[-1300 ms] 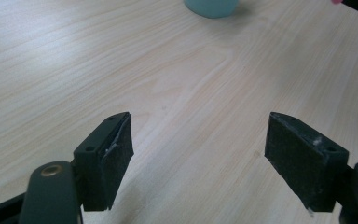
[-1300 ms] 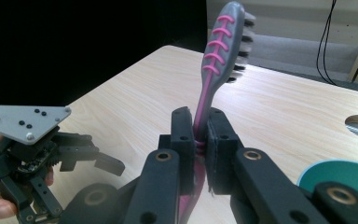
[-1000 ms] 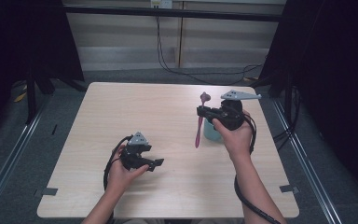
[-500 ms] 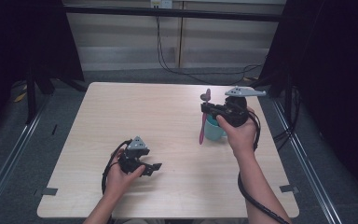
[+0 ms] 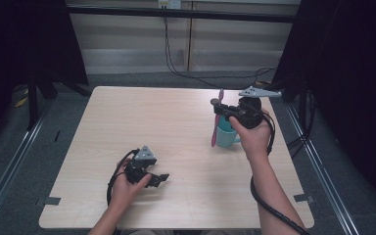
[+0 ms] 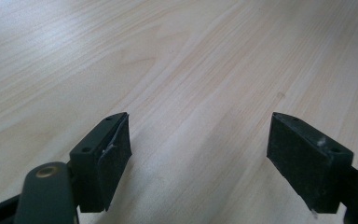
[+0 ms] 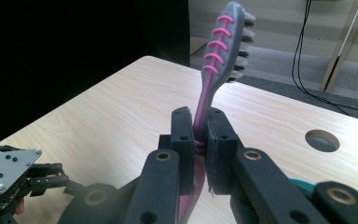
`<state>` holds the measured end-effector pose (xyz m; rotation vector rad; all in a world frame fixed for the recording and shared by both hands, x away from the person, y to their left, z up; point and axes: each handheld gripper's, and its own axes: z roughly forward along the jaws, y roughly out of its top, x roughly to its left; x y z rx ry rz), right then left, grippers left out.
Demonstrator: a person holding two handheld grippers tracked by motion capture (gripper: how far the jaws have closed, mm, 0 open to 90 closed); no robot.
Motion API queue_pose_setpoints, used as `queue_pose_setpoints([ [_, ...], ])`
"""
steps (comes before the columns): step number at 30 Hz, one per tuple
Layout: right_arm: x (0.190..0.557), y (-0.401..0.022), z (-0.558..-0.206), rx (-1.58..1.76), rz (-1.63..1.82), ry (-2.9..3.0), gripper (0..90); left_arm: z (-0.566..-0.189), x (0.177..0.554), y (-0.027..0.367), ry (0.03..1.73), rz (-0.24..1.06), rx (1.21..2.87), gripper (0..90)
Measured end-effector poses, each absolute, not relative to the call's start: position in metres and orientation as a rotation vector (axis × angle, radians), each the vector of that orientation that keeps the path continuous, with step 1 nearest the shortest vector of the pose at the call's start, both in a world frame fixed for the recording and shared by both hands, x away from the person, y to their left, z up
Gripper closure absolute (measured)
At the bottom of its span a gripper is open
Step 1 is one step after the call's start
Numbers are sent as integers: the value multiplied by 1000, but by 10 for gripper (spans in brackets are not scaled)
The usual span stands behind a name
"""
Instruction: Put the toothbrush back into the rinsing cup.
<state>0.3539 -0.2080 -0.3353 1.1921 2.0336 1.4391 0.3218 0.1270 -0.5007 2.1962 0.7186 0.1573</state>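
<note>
light: bright overhead on table (image 5: 176, 127) | surroundings beyond table: dark | glare: sheen on wood | focus: near jaws soft

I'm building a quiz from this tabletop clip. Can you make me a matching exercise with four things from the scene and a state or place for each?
Things:
1. left gripper
2. right gripper
3. toothbrush
4. mug

States or places:
A. teal, standing on the table under the brush
B. jaws apart, nothing between them
C. pink and grey, held head up
D. jaws clamped on a thin handle

Pairs: 1-B, 2-D, 3-C, 4-A
</note>
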Motion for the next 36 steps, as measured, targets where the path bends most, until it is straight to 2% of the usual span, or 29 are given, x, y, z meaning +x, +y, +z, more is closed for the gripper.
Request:
queue_pose_setpoints([
  [12,358,-214,-330,1189,1430,2006,836,-506,321,132,720,169,2211,218],
  [36,367,-227,-316,1196,1410,1948,836,-509,314,129,635,236,2252,151],
])
